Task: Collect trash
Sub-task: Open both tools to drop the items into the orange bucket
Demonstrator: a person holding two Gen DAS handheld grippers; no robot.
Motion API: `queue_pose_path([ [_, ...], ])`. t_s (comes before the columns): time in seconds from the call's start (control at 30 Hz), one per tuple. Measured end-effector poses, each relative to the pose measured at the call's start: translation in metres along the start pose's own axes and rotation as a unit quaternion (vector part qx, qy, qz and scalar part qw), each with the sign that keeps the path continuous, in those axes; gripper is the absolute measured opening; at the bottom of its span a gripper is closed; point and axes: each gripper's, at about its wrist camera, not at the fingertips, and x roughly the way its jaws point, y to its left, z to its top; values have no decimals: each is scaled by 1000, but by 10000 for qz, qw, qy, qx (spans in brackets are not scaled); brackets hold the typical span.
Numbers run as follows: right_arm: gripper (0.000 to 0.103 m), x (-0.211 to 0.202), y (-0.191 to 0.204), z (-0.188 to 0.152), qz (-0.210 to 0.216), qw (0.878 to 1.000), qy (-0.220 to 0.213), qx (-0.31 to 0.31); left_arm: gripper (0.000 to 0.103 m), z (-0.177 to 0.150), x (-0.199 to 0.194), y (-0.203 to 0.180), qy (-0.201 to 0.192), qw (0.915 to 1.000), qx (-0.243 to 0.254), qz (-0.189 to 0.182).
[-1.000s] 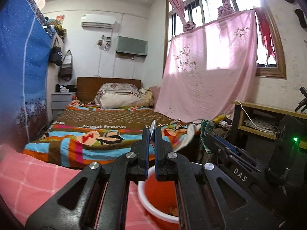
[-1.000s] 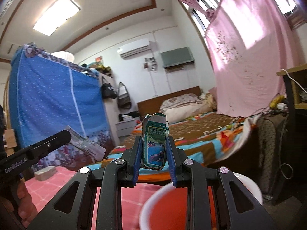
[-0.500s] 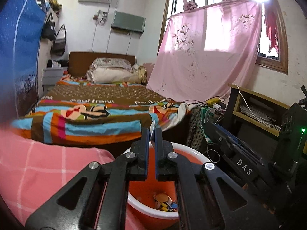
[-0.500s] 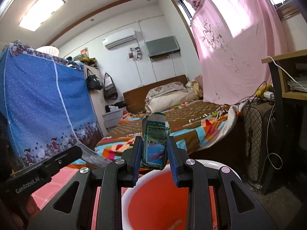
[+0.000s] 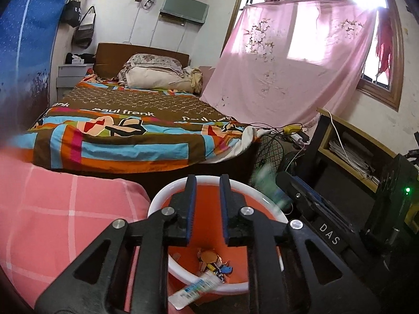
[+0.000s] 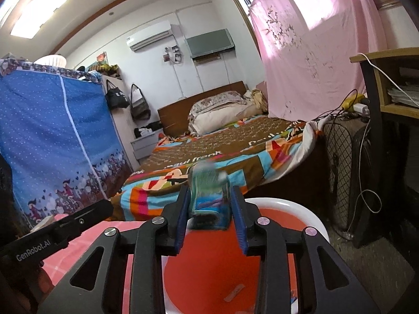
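1. Trash: green/blue carton (image 6: 209, 198), blurred, sits between R gripper (image 6: 210, 216) pads, above the bin (image 6: 296, 210). Gaps show betw. carton and both pads; cannot tell if either pad touches it.
2. R gripper: jaws parted a bit wider than the carton. Blue pads (image 6: 239, 219) either side of it. Bin's orange inside directly below and ahead of the fingers.
3. L gripper (image 5: 207, 209): jaws apart, moderate gap, nothing betw. the pads. Orange bin wall shows through the gap.
4. Bin from L view (image 5: 264, 198): white rim, orange inside, right under L fingers.
5. Bin contents, below L jaws: white/blue wrapper (image 5: 195, 291) lying slanted at the near rim, blurred; small pile of colourful scraps (image 5: 213, 261) on the bottom just beyond it.
6. R gripper body visible in L view, just right of L fingers, marked "DAS" (image 5: 330, 234); blurred green patch near its tip (image 5: 272, 185), over the bin's right rim.
7. L gripper body in R view, left of R fingers, marked "GenRobot.AI" (image 6: 36, 250).
8. Pink checked cloth (image 5: 57, 209) left of L fingers, next to the bin.
9. Bed w/ striped blanket (image 5: 125, 136) ahead of both grippers, beyond the bin. Pink curtain (image 5: 282, 62) ahead-right.
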Motion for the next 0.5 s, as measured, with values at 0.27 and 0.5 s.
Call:
queue_pose_path([
  [0.27, 43, 2, 0, 0, 33, 10000, 41, 5, 33, 1, -8, 10, -93, 9998, -79, 140],
  [0.5, 51, 6, 5, -3, 13, 10000, 83, -35, 44, -2, -17, 25, -247, 9989, -139, 386],
])
